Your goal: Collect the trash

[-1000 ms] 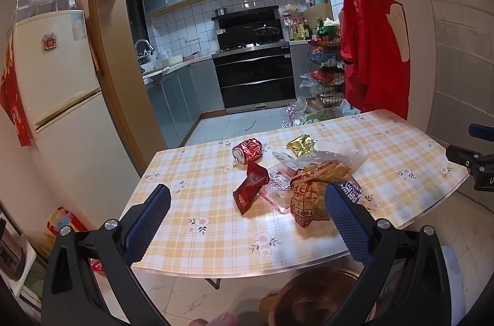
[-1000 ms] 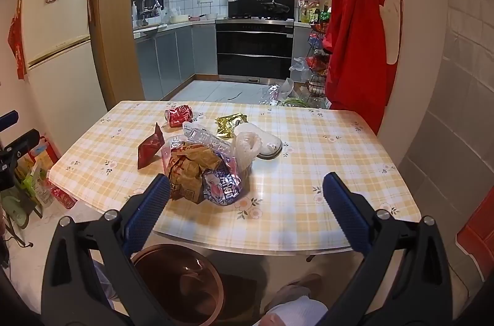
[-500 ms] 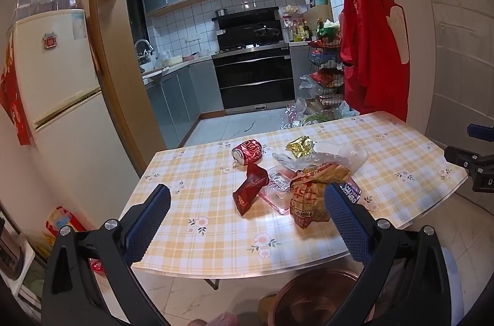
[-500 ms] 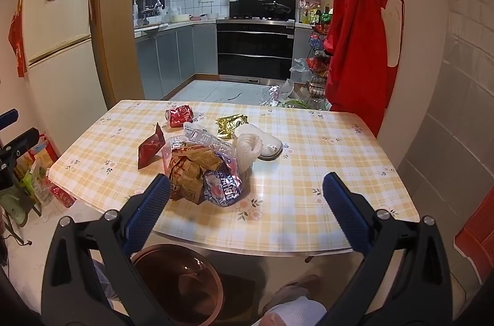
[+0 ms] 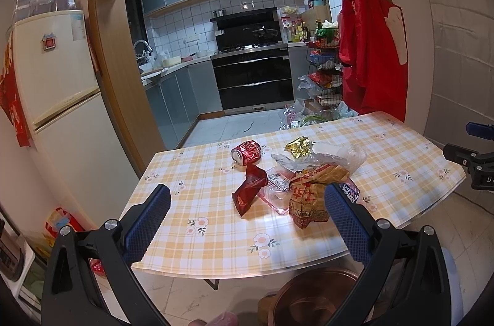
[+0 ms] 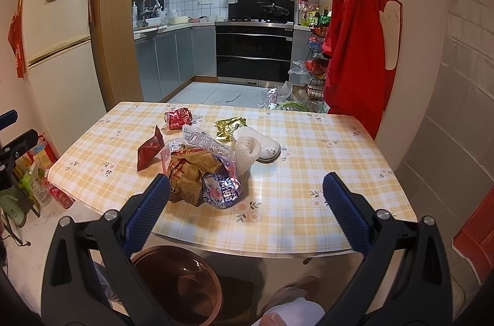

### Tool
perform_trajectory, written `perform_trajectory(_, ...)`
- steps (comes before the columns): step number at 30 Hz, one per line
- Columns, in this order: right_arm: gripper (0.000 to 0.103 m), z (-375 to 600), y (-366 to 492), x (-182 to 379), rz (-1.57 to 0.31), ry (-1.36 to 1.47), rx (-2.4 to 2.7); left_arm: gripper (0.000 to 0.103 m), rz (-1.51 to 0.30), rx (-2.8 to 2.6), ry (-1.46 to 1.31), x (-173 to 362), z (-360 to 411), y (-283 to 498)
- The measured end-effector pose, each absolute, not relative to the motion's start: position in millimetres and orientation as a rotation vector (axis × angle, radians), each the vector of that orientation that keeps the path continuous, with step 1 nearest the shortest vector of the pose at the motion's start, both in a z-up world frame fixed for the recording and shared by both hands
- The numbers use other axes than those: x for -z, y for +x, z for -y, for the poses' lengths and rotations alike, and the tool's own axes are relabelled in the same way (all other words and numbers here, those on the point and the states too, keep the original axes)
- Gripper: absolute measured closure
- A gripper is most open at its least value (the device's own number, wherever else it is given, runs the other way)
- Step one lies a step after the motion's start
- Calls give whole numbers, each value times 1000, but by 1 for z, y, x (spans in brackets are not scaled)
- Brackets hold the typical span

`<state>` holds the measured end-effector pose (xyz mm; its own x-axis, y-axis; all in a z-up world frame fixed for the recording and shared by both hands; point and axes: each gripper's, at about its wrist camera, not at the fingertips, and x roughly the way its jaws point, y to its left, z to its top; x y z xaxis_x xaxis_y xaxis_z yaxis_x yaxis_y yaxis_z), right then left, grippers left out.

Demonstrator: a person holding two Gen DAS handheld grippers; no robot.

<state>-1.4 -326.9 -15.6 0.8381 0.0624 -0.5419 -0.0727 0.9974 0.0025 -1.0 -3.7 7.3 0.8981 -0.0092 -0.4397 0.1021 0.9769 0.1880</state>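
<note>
Trash lies in a heap on the yellow checked table: a crushed red can, a dark red wrapper, a brown paper bag, a gold wrapper, clear plastic, a blue-white packet. A brown bin stands on the floor below the table's near edge. My left gripper and right gripper are open and empty, held before the near edge.
A white lid or dish lies by the heap. A fridge stands left, a red apron hangs right, a wire rack with bags behind. The kitchen lies beyond the doorway.
Both views have shifted slightly; the table sits a touch closer. Nothing on the table has moved and both grippers stay open.
</note>
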Motion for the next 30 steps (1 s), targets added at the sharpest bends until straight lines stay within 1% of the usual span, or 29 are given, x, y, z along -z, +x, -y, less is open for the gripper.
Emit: perform_trajectory(30,6,327,-5,23,-585,-24,-62,5,-449,57,209,-8,4,-7)
